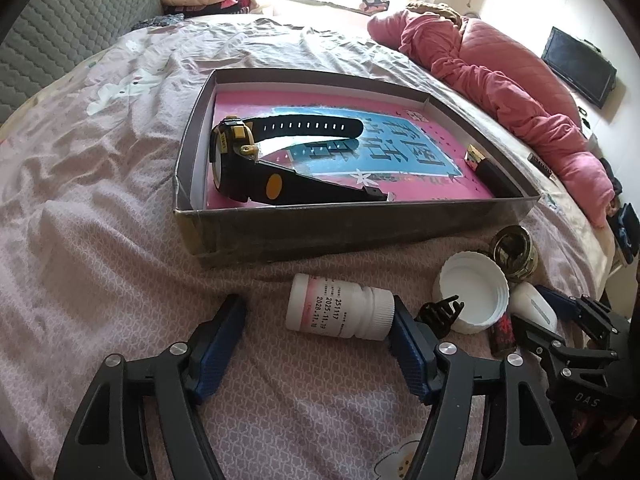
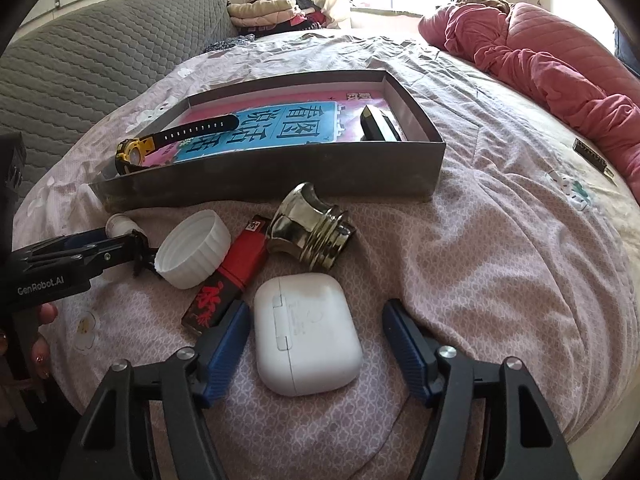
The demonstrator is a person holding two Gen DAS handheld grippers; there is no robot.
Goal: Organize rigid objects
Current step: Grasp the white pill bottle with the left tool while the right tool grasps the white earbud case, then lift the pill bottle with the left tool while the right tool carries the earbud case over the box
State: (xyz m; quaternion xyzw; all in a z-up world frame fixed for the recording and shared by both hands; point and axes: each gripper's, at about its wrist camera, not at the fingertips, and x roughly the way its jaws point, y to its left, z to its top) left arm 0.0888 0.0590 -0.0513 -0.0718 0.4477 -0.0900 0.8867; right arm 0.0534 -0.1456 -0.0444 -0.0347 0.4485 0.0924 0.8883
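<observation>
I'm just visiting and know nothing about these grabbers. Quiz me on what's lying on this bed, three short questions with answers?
1. True or false: the black and yellow wristwatch lies inside the shallow grey cardboard box.
2. Which gripper has the white earbuds case between its open fingers: A left gripper, B right gripper?
3. Fill in: the white pill bottle lies on its ____.

Key: 1 true; 2 B; 3 side.
</observation>
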